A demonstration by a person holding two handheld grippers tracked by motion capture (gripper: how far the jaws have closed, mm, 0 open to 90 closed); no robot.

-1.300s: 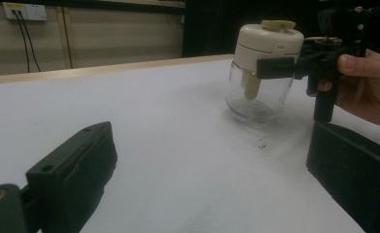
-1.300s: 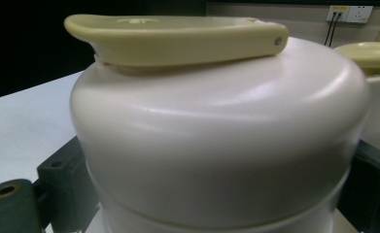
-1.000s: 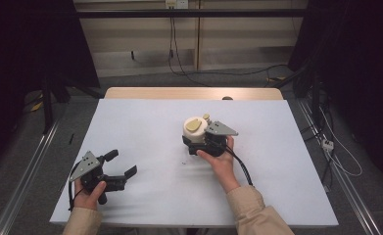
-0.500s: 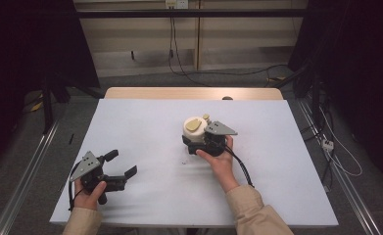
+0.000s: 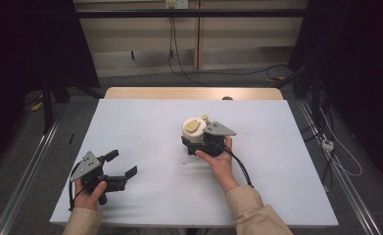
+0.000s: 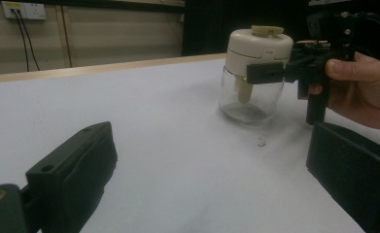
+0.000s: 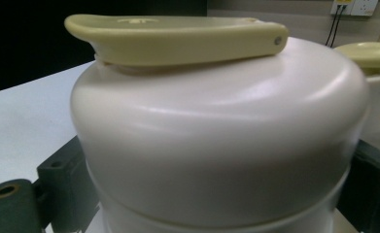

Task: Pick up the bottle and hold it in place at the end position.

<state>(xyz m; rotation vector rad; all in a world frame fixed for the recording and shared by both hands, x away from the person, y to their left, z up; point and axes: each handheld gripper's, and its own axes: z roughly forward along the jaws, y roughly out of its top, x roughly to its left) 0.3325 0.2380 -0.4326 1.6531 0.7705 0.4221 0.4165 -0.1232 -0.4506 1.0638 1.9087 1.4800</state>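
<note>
Currently, my right gripper [image 5: 199, 142] was clamped around the cream lid [image 6: 258, 48] of the glass jar [image 5: 194, 132], which stood upright near the middle of the table [image 5: 145, 122], slightly toward its far edge. My left gripper [image 5: 123, 166] rested near the front left corner, jaws spread and empty. I judged the grasp complete; the jar remained on the surface, its lid seated, so lifting or opening was still left.
</note>
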